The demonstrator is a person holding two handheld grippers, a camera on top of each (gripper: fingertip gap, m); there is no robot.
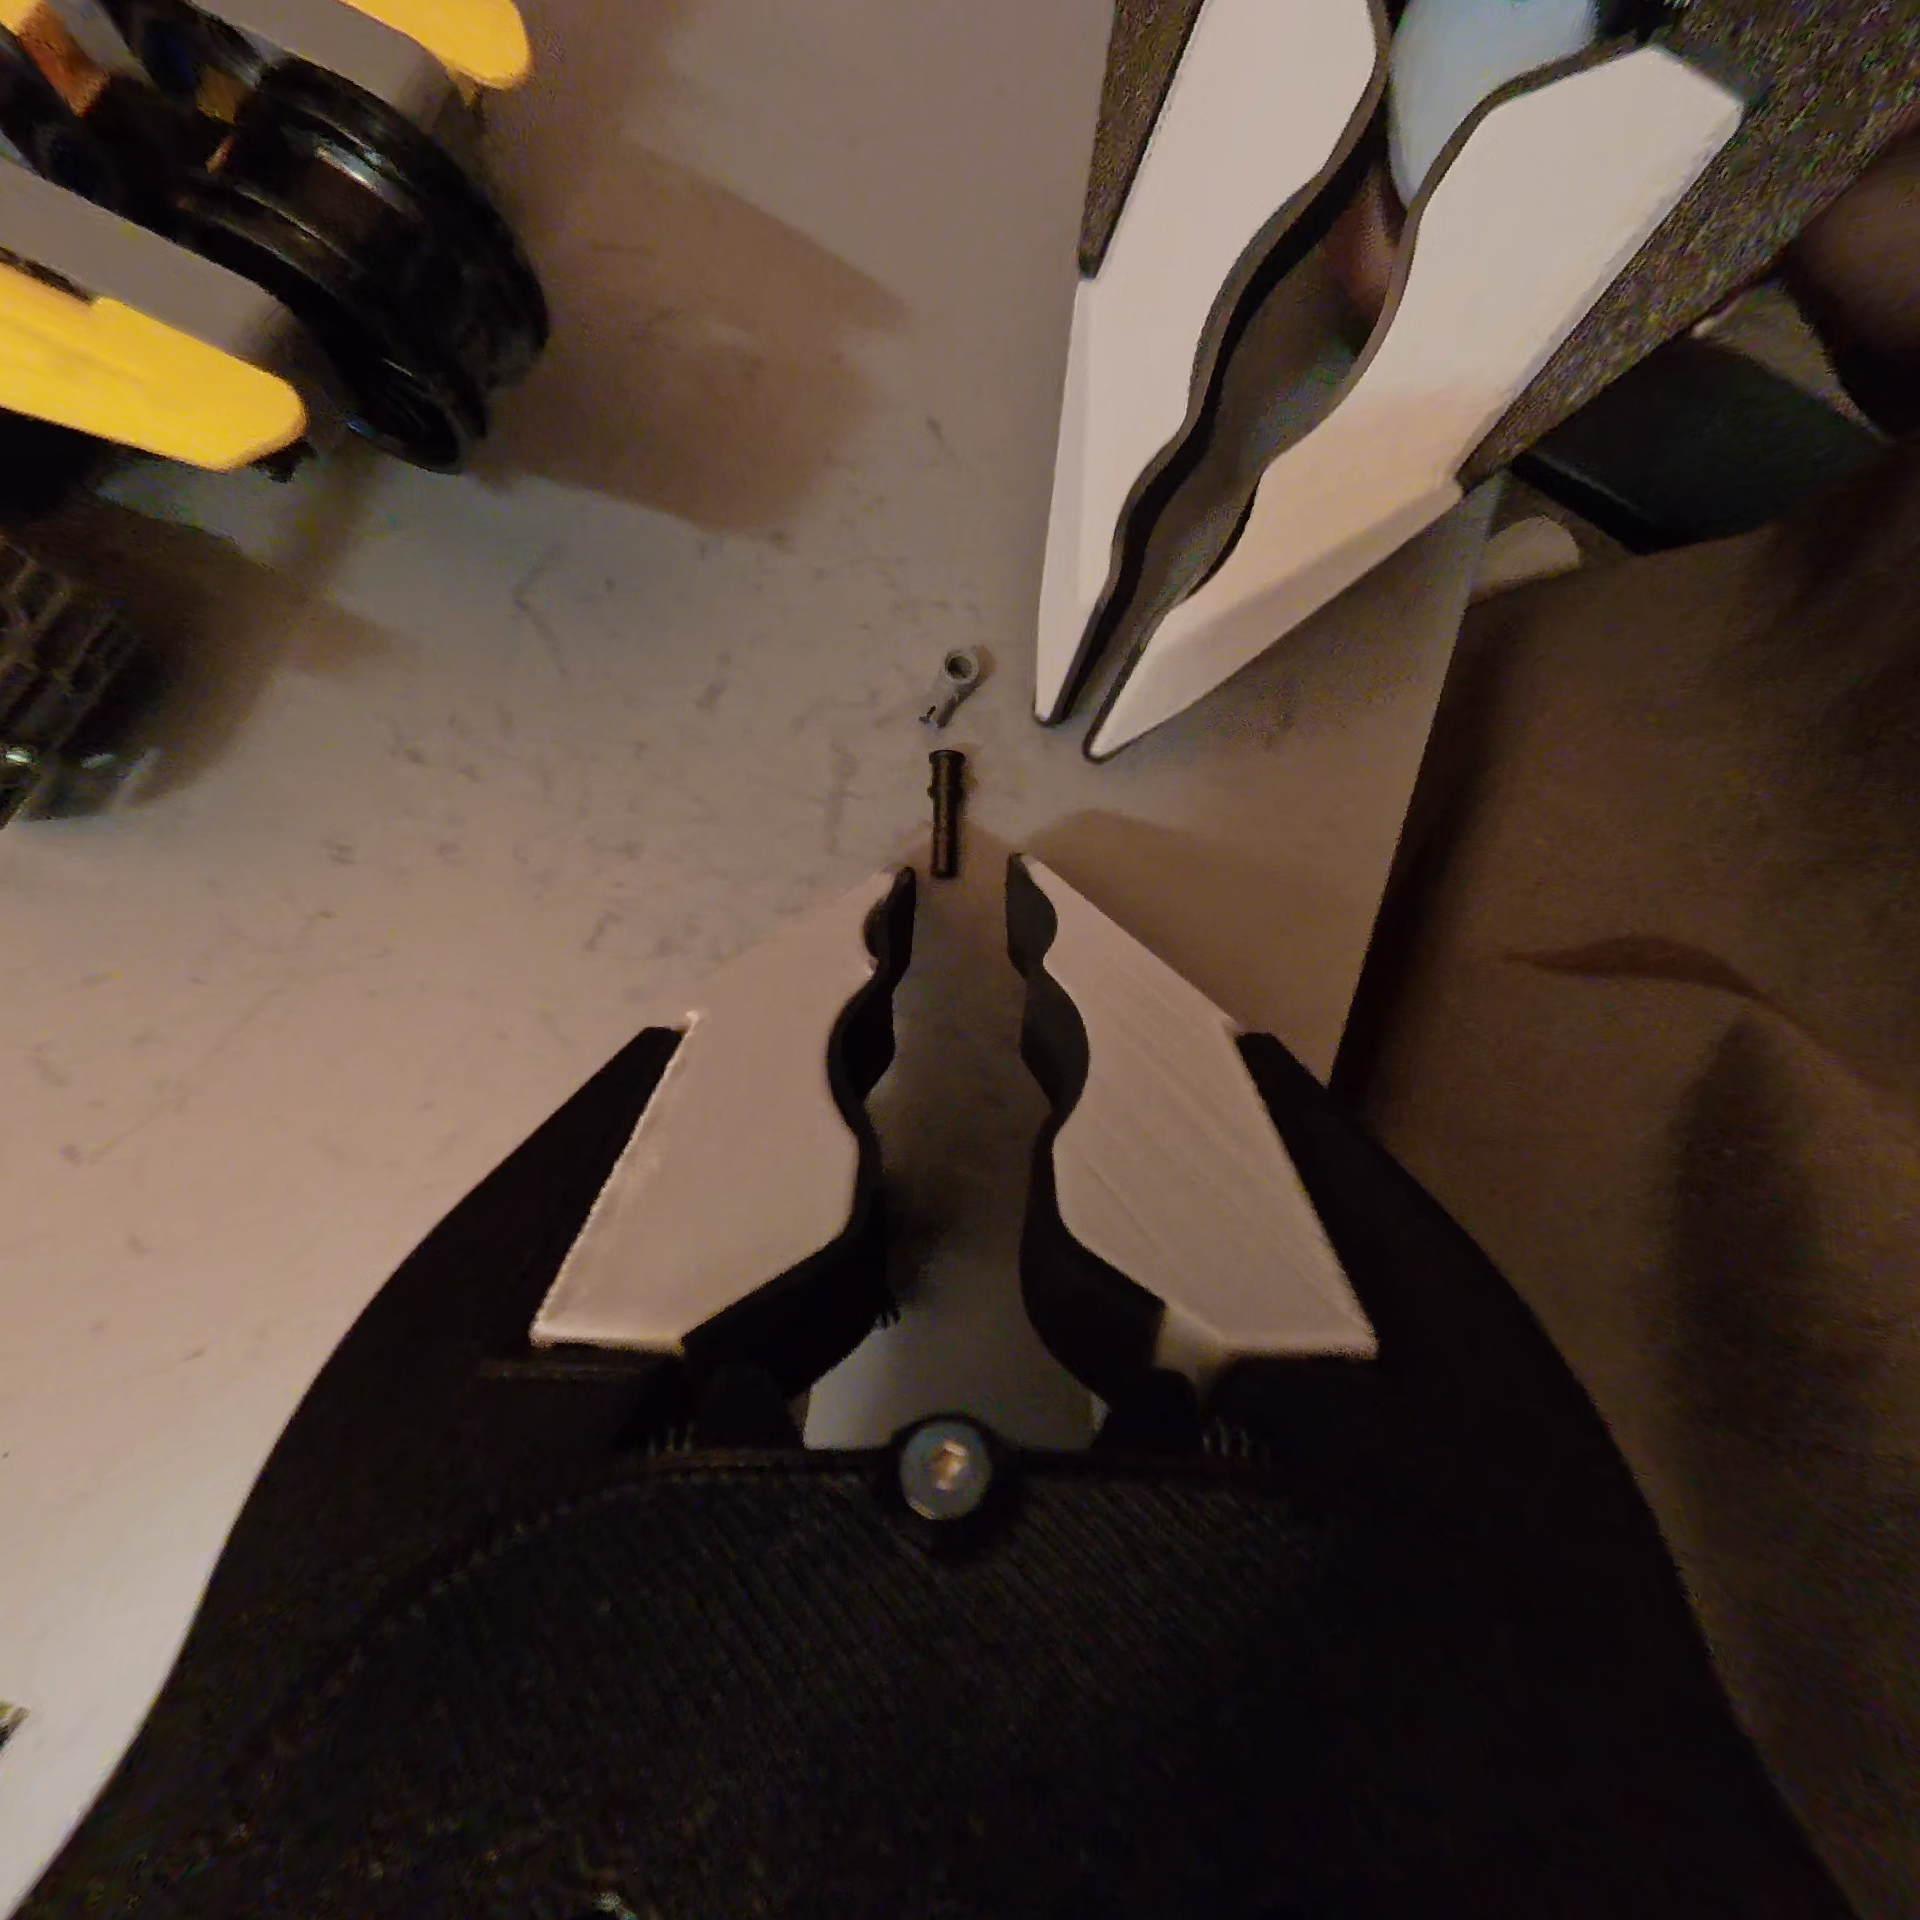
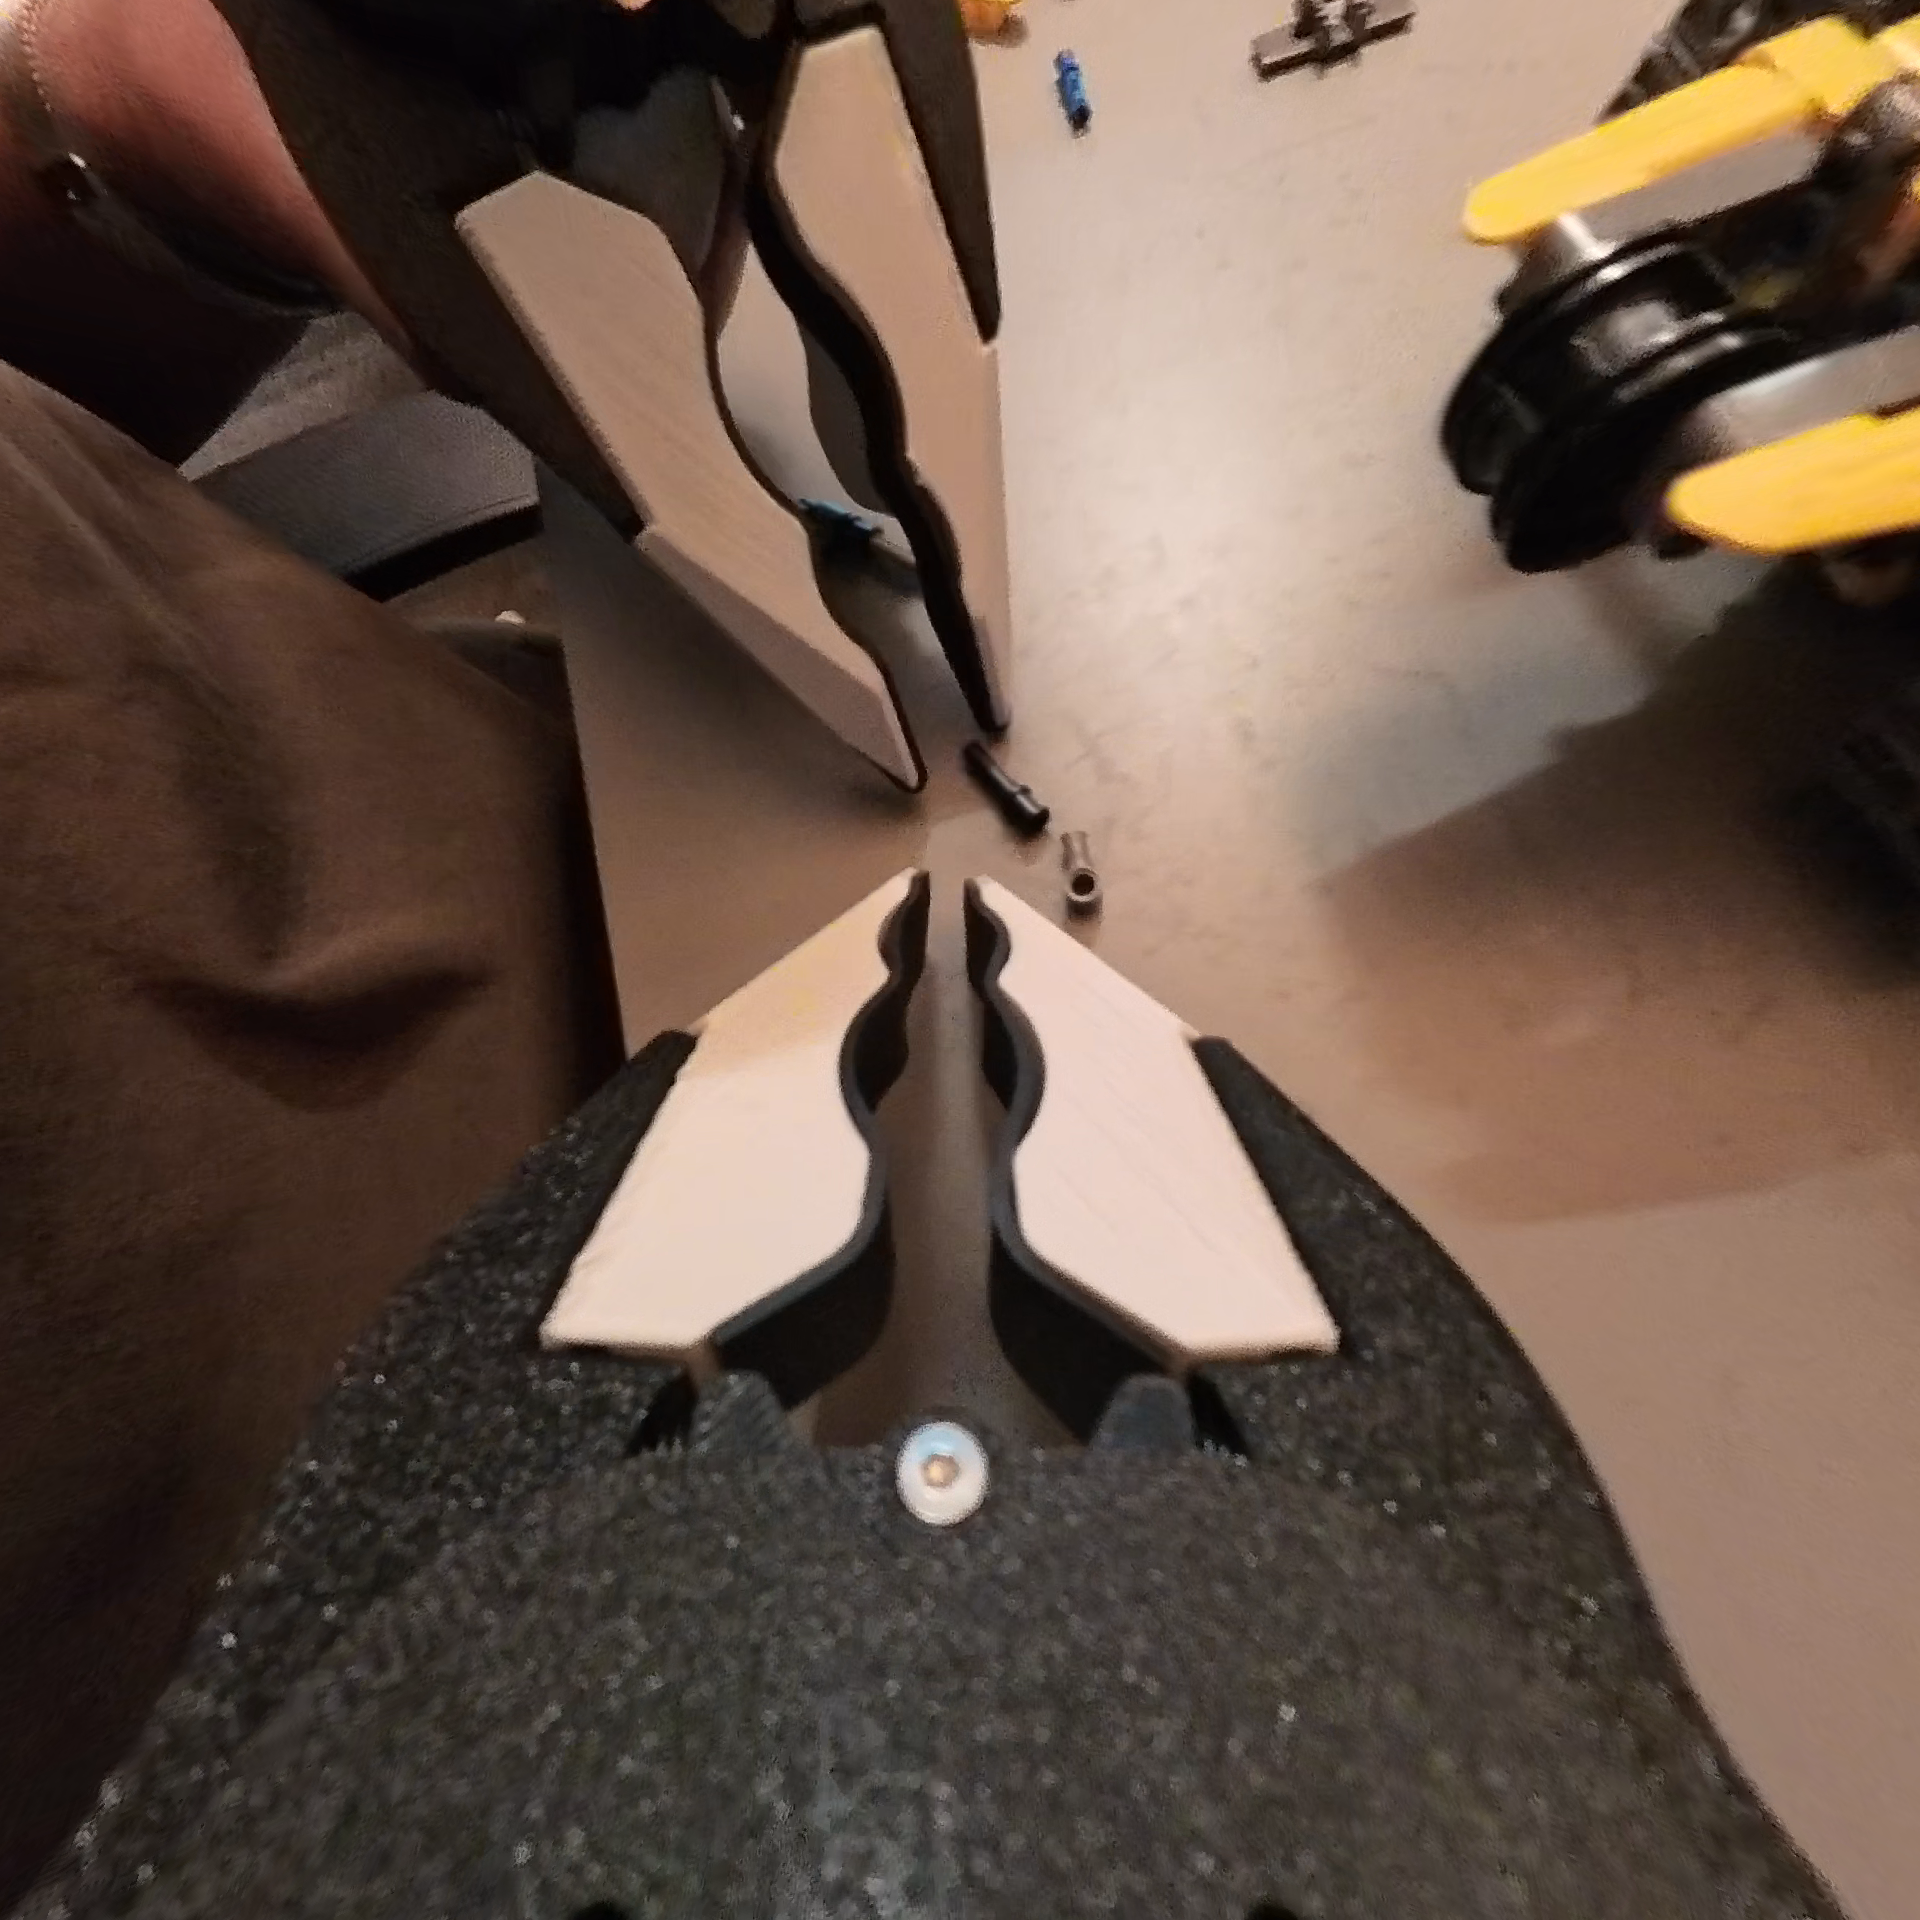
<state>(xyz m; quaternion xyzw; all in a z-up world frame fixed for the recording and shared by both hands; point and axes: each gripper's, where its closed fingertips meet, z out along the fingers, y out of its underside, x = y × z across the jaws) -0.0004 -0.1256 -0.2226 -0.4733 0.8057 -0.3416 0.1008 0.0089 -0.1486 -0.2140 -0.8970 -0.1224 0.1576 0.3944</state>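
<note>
Here, black pin [image 1: 945, 816] before parted left hand-held gripper [image 1: 961, 868], blurry grey connector [image 1: 961, 681]

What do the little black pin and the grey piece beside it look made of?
Black pin: looks like moulded plastic, dull sheen, with a flange at one end. Grey piece: probably plastic too, matte, with a round hole; too small to rule out metal.

Between the two hand-held gripper tips lie a black pin [image 1: 944, 818] and a grey connector [image 1: 961, 681] (close together); a black-and-yellow wheeled model [image 1: 312, 260] blocks the far side, with bare worktop [image 1: 416, 935] between
</note>
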